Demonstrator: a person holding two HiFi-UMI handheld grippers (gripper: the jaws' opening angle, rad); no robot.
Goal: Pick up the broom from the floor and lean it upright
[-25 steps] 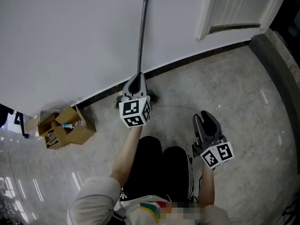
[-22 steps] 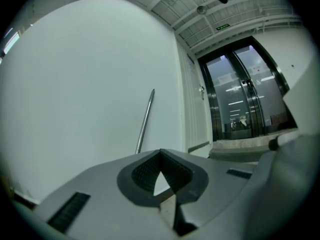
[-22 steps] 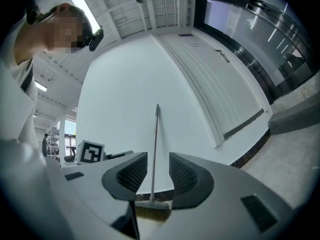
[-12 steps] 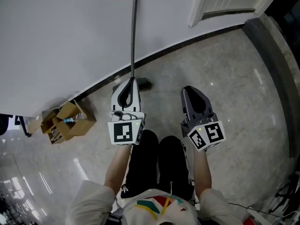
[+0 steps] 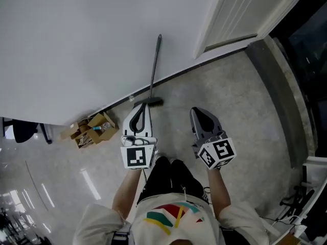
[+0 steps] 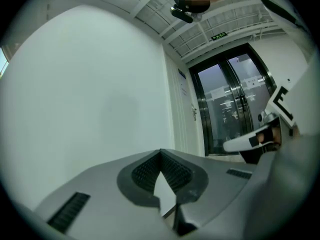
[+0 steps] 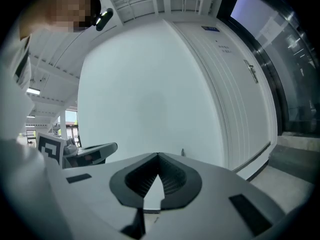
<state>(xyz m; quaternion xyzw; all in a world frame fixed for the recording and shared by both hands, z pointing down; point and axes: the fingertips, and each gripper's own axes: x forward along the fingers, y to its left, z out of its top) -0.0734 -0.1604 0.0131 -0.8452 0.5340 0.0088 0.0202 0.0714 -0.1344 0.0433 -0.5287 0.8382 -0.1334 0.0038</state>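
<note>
The white wall (image 5: pixel 76 45) fills the upper left of the head view, and a dark skirting strip (image 5: pixel 176 74) runs along its foot. The grey polished floor (image 5: pixel 245 106) spreads out from the wall's foot. A white panelled door (image 5: pixel 237 6) stands to the right of the wall, along the same line.

The broom (image 5: pixel 154 70) leans upright against the wall. Its dark head rests on the floor at the wall's foot and the top of its handle lies against the wall. No hand-held gripper touches it.

An open cardboard box (image 5: pixel 94 129) sits on the floor at the wall's foot, left of the broom.

The left hand-held gripper (image 5: pixel 141 107) points toward the wall, in front of the broom head. Its jaws are pressed together with nothing between them. The right hand-held gripper (image 5: pixel 197 111) also faces the wall, further right. Its jaws likewise meet at the tips and hold nothing.
</note>
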